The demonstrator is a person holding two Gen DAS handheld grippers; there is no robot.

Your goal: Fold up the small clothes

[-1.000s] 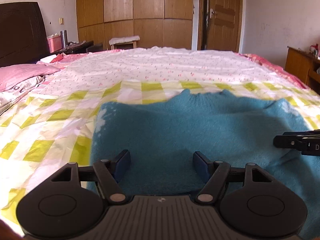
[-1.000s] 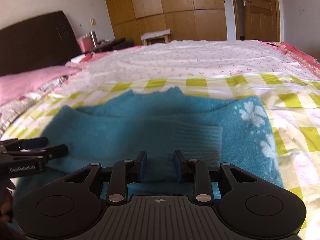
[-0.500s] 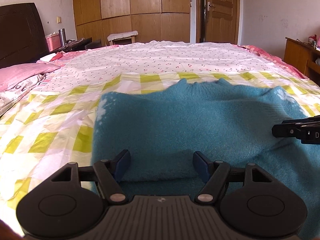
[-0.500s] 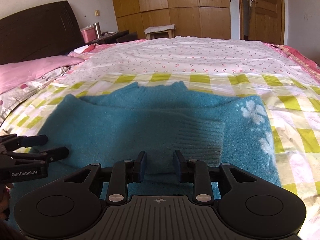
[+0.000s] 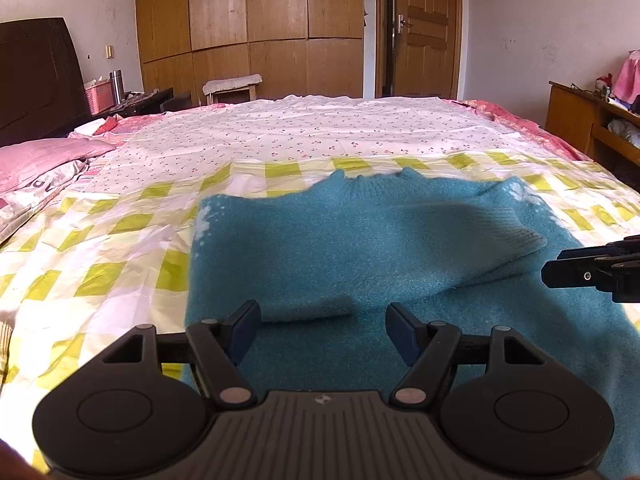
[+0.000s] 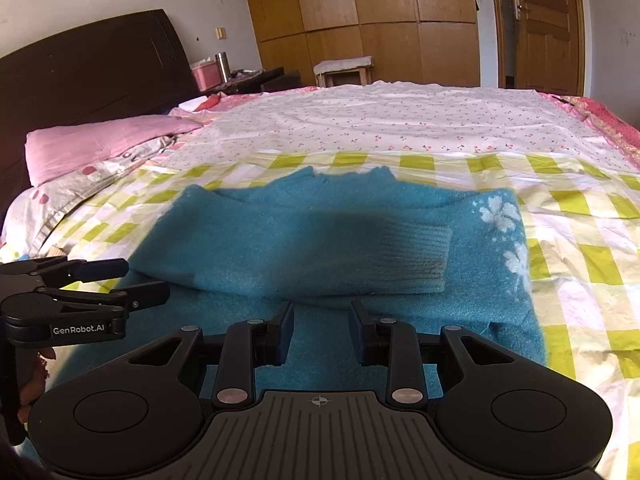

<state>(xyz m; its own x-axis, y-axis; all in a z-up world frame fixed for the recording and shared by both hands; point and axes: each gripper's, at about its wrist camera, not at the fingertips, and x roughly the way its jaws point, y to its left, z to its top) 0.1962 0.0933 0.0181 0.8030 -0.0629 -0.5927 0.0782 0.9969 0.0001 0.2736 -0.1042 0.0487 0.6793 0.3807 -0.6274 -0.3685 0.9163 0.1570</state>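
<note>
Right wrist: sweater (image 6: pixel 320 240) beyond hand-held gripper (image 6: pixel 320 330)

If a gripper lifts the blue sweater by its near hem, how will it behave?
The sweater looks fuzzy and thick, so it is probably floppy: the lifted hem would likely drape rather than hold shape. The sleeve folded across it lies loose and may slide off. The fuzzy knit probably grips the fingers rather than slipping.

Bed (image 6: pixel 560 216): covered by a yellow-checked sheet, floral sheet beyond.
Pillow (image 6: pixel 100 148): pink, seen at 10 o'clock, against the dark headboard (image 6: pixel 80 72).
Wardrobe (image 5: pixel 256 28): wooden, seen at 12 o'clock.
Door (image 5: pixel 428 28): seen at 1 o'clock.
</note>
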